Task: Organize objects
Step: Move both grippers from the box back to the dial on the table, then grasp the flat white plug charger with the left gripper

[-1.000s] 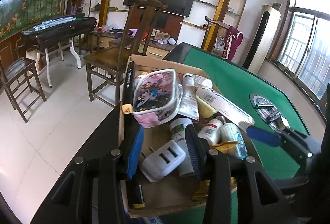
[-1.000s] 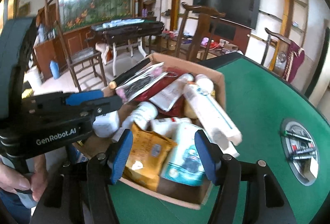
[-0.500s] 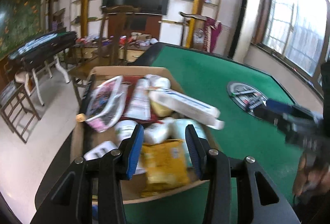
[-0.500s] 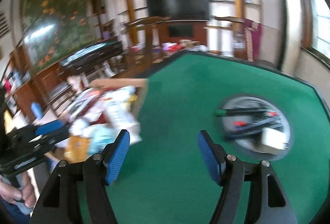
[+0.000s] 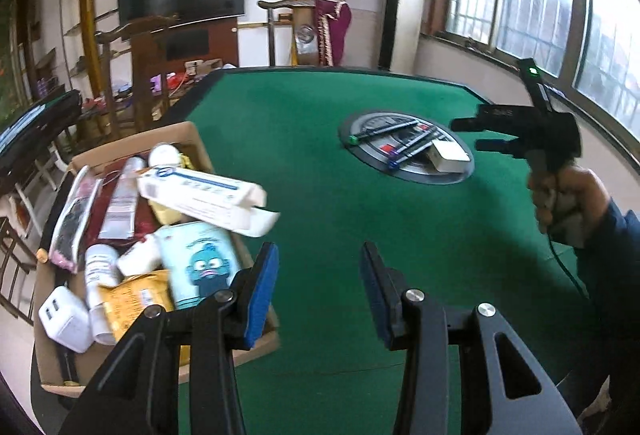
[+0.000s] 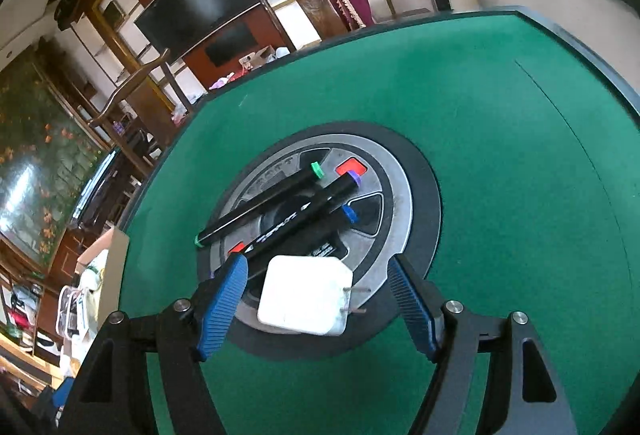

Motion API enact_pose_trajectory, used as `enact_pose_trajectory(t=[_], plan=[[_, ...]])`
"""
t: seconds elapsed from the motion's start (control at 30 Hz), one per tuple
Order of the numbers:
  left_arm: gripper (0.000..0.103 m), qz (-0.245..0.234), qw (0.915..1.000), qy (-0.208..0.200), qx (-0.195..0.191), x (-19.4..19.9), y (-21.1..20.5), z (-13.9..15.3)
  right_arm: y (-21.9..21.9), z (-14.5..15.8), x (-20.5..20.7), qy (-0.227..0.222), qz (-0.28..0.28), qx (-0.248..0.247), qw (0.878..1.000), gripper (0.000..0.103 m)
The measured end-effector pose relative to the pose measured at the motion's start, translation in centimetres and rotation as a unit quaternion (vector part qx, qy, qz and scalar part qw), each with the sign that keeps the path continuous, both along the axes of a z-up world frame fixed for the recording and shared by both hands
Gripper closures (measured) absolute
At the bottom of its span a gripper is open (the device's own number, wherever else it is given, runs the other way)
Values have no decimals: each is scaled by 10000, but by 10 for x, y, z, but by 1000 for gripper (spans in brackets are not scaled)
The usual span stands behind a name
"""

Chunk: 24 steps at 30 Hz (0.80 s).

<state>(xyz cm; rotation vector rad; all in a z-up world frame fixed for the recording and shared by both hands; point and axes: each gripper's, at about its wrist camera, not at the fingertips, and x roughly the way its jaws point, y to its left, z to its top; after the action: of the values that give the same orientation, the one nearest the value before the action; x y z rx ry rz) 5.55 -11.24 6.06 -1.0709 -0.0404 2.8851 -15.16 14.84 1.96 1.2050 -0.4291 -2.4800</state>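
A white charger plug [image 6: 306, 301] lies on the round metal plate [image 6: 394, 195] set into the green table, beside several black markers [image 6: 260, 209]. My right gripper [image 6: 318, 305] hovers over the plug with its jaws opening; the plug sits between the pads, which do not touch it. In the left wrist view the same plug [image 5: 448, 154] and my right gripper [image 5: 472, 135], held by a hand, are at the right. My left gripper [image 5: 318, 295] is open and empty over bare felt. Just to its left is the cardboard box [image 5: 132, 147] crammed with several items.
The box holds a long white carton [image 5: 200, 195], a teal cartoon pack [image 5: 202, 263], a yellow packet [image 5: 136, 299] and a white adapter [image 5: 64, 315]. The green felt [image 5: 320, 139] runs to a dark raised edge. Wooden chairs [image 5: 132, 75] and a television stand beyond the table.
Both grippers swung right, away from the box. The right one travelled to the round plate, rolled, and its jaws widened around the white plug. The left one now hangs over bare felt.
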Motion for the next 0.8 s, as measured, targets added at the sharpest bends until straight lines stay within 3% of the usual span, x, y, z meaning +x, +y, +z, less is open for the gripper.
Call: enact_pose_trajectory(t=[0.27, 0.33, 0.43, 0.5, 0.63, 0.8], plan=[[62, -152, 9998, -112, -52, -8, 12, -4, -19, -20, 4, -382, 472, -256, 9978, 24], [62, -147, 9998, -155, -42, -10, 13, -5, -27, -25, 13, -677, 715, -590, 9934, 23], [62, -156, 9996, -220, -7, -12, 14, -7, -44, -25, 32, -986, 1419, -1348, 9757, 23], [62, -174, 9994, -285, 21, -16, 16, -7, -41, -17, 40, -878, 1322, -1389, 9775, 23], [61, -321, 9987, -387, 39, -29, 26, -2, -23, 4, 51, -386, 856, -913, 9914, 23], [57, -800, 9938, -767, 109, -82, 63, 1, 5, 14, 56, -138, 340, -1011, 9942, 23]])
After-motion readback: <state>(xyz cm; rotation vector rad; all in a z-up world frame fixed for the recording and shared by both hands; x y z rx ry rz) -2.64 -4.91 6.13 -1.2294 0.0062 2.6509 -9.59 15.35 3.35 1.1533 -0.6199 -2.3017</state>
